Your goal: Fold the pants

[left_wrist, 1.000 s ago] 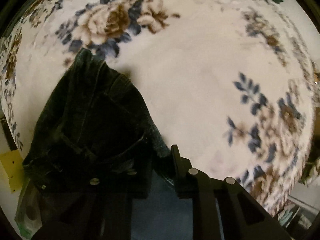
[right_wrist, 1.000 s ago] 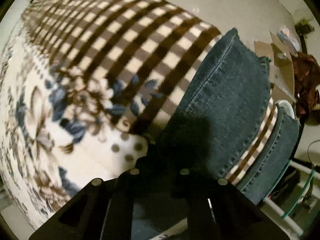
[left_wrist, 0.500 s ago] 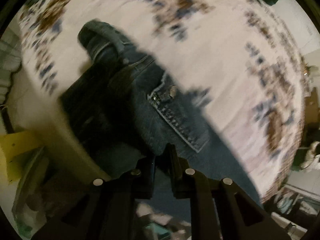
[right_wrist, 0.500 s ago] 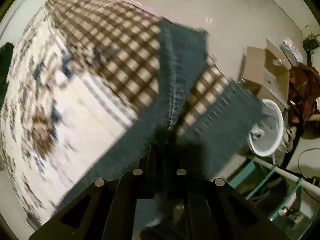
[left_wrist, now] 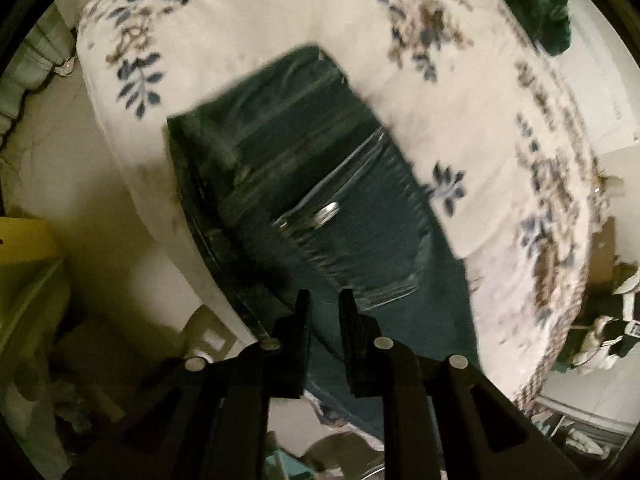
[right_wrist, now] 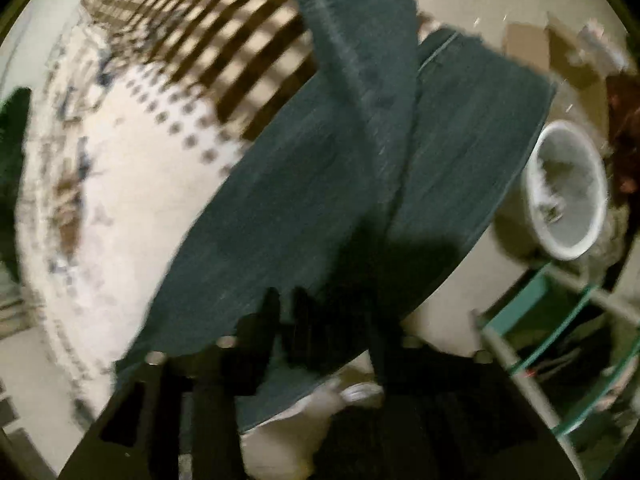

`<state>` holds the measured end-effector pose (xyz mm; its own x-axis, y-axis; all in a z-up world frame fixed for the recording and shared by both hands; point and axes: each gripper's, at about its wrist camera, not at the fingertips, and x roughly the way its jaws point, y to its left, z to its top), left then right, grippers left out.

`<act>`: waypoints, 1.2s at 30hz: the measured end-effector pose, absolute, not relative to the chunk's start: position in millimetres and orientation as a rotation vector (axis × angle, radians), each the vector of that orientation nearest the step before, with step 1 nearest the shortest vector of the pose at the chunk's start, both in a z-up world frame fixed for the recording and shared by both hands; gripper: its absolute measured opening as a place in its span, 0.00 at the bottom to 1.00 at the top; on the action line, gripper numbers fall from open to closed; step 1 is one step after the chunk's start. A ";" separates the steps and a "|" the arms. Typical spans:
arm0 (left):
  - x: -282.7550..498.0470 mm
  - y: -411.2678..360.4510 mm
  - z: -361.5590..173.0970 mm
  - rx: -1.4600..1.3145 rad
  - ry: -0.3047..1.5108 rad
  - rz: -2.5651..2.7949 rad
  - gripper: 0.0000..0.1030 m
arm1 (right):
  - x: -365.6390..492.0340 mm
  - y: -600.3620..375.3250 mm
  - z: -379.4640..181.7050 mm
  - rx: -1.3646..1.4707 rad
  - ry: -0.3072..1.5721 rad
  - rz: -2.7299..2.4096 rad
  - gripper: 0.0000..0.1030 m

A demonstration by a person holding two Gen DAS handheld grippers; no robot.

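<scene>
Floral blanket [left_wrist: 460,128] covers bed, checked band along far edge. Dark jeans [left_wrist: 320,184] lie spread at near edge of bed, waist end with pocket and rivet toward left side, legs [right_wrist: 304,208] trailing off right edge toward floor. No fold visible yet; task looks early.

Left claw [left_wrist: 323,300] just above jeans, jaws parting, narrow gap, denim beneath, no grip visible.

Right claw [right_wrist: 320,300] over legs, jaws widening; view blurred, apparently gripping nothing.

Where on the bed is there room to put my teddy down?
The white flowery blanket is bare between the jeans and the dark green cloth at its far corner. The checked end beside the jeans legs looks free too. It is crowded by the bed's near edge, where the jeans lie.
</scene>
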<state>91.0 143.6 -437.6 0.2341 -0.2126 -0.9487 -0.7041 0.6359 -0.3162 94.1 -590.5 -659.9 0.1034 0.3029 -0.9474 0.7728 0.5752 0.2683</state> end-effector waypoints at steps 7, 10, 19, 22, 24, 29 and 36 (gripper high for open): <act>87.3 183.7 -476.5 -0.930 1.344 0.497 0.25 | 69.7 -527.5 -685.6 1.117 1.459 -0.369 0.60; 90.6 198.9 -501.4 -0.992 1.338 0.518 0.25 | 70.6 -514.9 -696.4 1.120 1.414 -0.430 0.59; 79.9 204.2 -503.0 -1.020 1.275 0.519 0.06 | 62.2 -496.3 -670.4 0.930 1.414 -0.502 0.02; 70.8 218.7 -487.5 -0.998 1.252 0.528 0.04 | 45.5 -494.5 -657.2 0.893 1.441 -0.492 0.02; 67.1 231.6 -478.8 -0.958 1.239 0.540 0.04 | 43.4 -492.3 -651.3 0.874 1.454 -0.479 0.02; 71.6 251.7 -481.6 -1.014 1.245 0.484 0.06 | 29.6 -490.5 -657.8 0.831 1.524 -0.484 0.00; 94.1 244.6 -481.6 -1.056 1.204 0.406 0.21 | 36.2 -483.1 -662.3 1.094 1.436 -0.294 0.43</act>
<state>94.1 244.6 -481.6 0.3602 -0.2589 -0.8962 -0.7488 0.4927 -0.4433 36.2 -483.1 -662.3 0.1937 0.4345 -0.8796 0.7451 0.5181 0.4200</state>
